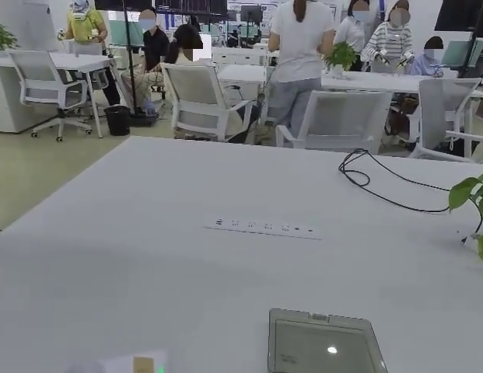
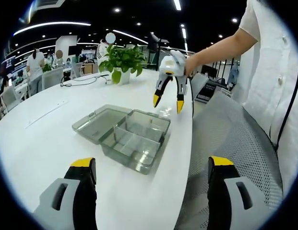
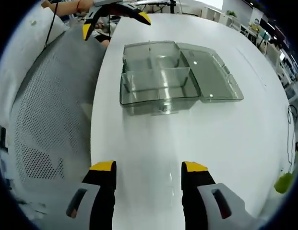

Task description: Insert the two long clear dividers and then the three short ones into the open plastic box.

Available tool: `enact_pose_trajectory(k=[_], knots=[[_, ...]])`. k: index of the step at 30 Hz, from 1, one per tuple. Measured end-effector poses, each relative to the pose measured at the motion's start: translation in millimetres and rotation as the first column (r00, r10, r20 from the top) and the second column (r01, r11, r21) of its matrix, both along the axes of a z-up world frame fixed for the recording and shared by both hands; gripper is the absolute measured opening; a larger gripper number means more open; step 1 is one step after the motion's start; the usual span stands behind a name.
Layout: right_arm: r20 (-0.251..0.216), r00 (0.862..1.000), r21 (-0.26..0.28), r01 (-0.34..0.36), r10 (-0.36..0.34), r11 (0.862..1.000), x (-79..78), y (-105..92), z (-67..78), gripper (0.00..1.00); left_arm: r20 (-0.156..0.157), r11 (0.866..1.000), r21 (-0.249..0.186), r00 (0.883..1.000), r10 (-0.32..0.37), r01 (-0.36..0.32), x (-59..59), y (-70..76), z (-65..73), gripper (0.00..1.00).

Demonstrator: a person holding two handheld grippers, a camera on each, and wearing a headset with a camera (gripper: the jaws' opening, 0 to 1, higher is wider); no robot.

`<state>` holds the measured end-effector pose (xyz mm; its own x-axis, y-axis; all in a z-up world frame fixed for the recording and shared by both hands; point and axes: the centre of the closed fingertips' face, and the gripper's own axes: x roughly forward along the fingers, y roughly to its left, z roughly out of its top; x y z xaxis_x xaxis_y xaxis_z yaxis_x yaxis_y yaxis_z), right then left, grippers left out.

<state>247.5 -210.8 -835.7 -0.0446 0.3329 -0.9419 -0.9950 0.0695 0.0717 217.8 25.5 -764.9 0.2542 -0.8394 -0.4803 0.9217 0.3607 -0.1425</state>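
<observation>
The plastic box point(image 3: 156, 91) stands open on the table point(image 3: 153, 139) close to the edge nearest the person, lid point(image 3: 211, 76) flat alongside, while the left hand-held gripper point(image 2: 151, 165) and right hand-held gripper point(image 3: 149, 167) hover wide-spread, holding nothing.

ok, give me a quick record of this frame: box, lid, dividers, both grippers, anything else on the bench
box: clear plastic box on the white table, near its edge
lid: open, lying flat beside the box
dividers: clear walls stand inside the box; count unclear
left gripper: jaws apart, empty, pointed at the box
right gripper: jaws apart, empty, facing the box from the other side
other: black cable, potted plant
</observation>
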Motion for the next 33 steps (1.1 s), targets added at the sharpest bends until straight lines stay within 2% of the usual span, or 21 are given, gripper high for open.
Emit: enact_pose_trajectory(k=[6,13,19,24,26,33], knots=[[0.01,0.999,-0.046,-0.042,0.042,0.998,1.0,-6.0,-14.5,0.51,-0.003,1.0,-0.003,1.0,0.003,-0.003,1.7,0.5,0.3,0.99],[0.032,0.995,-0.091,-0.093,0.096,0.992,0.9,-11.8,-23.6,0.46,-0.005,1.0,-0.007,1.0,0.004,-0.004,3.0,-0.1,0.0,0.98],[0.073,0.988,-0.115,-0.129,0.137,0.985,3.6,-12.7,-23.8,0.42,-0.007,1.0,-0.009,1.0,0.006,-0.006,3.1,1.0,-0.4,0.97],[0.073,0.986,-0.118,-0.138,0.147,0.983,2.1,-11.9,-23.1,0.39,-0.01,1.0,-0.01,1.0,0.01,-0.01,2.1,2.2,-1.1,0.97],[0.074,0.985,-0.12,-0.144,0.153,0.982,2.4,-12.1,-22.9,0.34,-0.01,1.0,-0.009,1.0,0.009,-0.01,1.8,2.5,-1.2,0.97],[0.075,0.986,-0.127,-0.141,0.151,0.982,3.2,-11.5,-22.9,0.33,-0.01,1.0,-0.009,1.0,0.01,-0.01,1.8,3.5,-0.4,0.96]])
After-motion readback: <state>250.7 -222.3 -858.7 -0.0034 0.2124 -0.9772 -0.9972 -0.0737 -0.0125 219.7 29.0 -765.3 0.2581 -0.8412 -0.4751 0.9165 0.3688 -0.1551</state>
